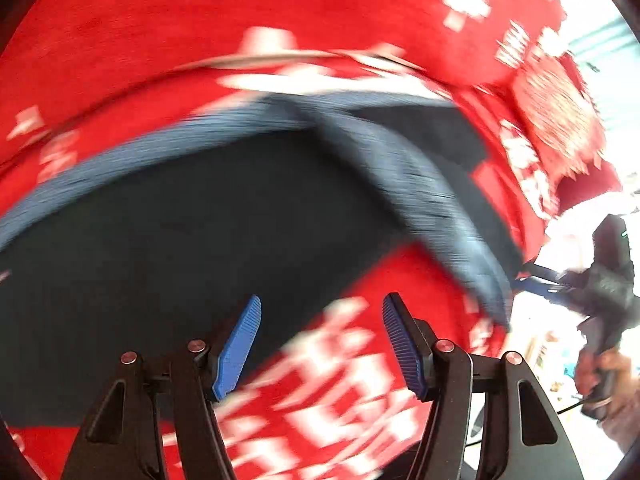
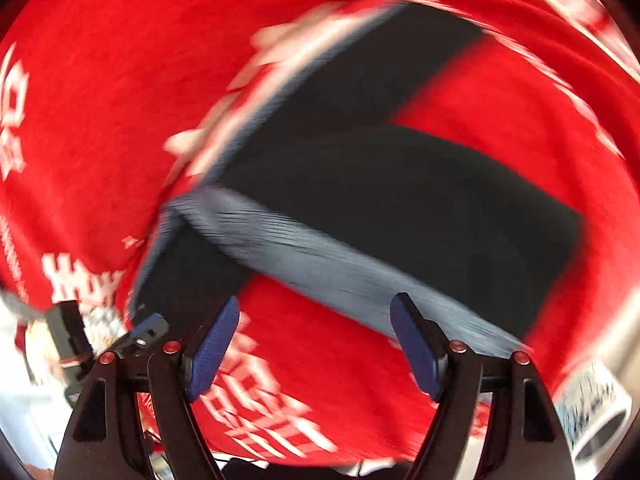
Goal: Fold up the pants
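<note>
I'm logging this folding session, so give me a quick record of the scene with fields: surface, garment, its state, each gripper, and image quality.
surface: red cloth with white printed characters
garment: dark pants with a blue-grey ribbed band
garment state: lying on the red cloth, legs spread apart in a V, not yet folded
left gripper: open, holding nothing, above the pants edge
right gripper: open, holding nothing, near the ribbed band
other: roll of tape at the cloth's edge
image quality: both views motion-blurred
</note>
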### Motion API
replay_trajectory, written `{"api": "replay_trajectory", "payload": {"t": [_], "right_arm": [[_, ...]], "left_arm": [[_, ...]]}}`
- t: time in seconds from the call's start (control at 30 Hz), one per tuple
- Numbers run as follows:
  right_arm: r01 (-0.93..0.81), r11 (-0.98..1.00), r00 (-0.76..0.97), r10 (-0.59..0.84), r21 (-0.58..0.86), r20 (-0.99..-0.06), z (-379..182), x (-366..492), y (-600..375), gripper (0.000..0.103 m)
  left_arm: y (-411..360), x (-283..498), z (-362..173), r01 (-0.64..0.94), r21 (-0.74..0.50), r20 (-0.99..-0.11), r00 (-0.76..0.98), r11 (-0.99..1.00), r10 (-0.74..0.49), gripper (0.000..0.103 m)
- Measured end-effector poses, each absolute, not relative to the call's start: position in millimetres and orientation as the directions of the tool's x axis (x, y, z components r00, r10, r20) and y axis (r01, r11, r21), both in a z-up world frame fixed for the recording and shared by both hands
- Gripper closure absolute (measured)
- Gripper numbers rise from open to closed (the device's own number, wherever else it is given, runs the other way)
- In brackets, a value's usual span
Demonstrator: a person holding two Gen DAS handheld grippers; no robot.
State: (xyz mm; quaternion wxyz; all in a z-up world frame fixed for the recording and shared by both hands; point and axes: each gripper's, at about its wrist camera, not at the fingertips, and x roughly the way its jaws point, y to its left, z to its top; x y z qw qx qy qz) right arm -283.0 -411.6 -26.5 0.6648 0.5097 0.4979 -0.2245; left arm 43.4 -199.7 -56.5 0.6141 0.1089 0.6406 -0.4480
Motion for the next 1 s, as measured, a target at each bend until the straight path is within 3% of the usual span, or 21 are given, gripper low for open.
{"api": "replay_trajectory", "payload": {"t": [0.2,0.3,0.33,0.4,0.43,0.7,0.9,0.97,1.0], "right_arm": [[0.845,0.255,0.406,0.266,0.47,-0.874,-64.8,-351.3,-427.5,0.022],[0.799,0.169,0.502,0.341,0.577,-0.795,-84.2,-361.0,-430.5,0.023],[0.787,0.152,0.522,0.353,0.598,-0.777,-87.3,-359.8,-429.8,0.028],[0.77,0.13,0.545,0.377,0.625,-0.749,-92.9,-358.5,-429.8,0.05],[0.74,0.105,0.582,0.394,0.664,-0.711,-92.1,-358.2,-431.7,0.087],[0.566,0.218,0.711,0.359,0.795,-0.604,-22.0,-294.7,-506.0,0.087],[0.626,0.284,0.676,0.267,0.726,-0.687,-17.4,-228.0,-608.8,0.074],[0.669,0.348,0.615,0.237,0.657,-0.752,-17.2,-202.2,-632.8,0.027],[0.671,0.376,0.603,0.223,0.639,-0.766,-15.0,-197.6,-639.9,0.023]], "left_arm": [[-282.5,-7.1,-70.5,0.713,-0.473,-0.874,-0.303,0.518,-0.38,0.039],[-305.2,-18.0,-78.8,0.688,-0.503,-0.861,-0.342,0.524,-0.377,0.039],[-309.5,-19.8,-81.0,0.677,-0.514,-0.855,-0.354,0.527,-0.38,0.039],[-317.5,-22.3,-83.2,0.652,-0.538,-0.842,-0.378,0.534,-0.386,0.039],[-318.6,-19.7,-84.3,0.649,-0.539,-0.841,-0.38,0.536,-0.386,0.039],[-377.3,9.2,-49.9,0.667,-0.52,-0.84,-0.289,0.533,-0.459,0.039],[-422.5,63.5,-29.4,0.662,-0.483,-0.837,-0.158,0.573,-0.523,0.039],[-426.8,78.7,-23.1,0.667,-0.452,-0.844,-0.105,0.592,-0.527,0.039],[-426.7,83.7,-21.9,0.669,-0.431,-0.851,-0.078,0.605,-0.519,0.039]]}}
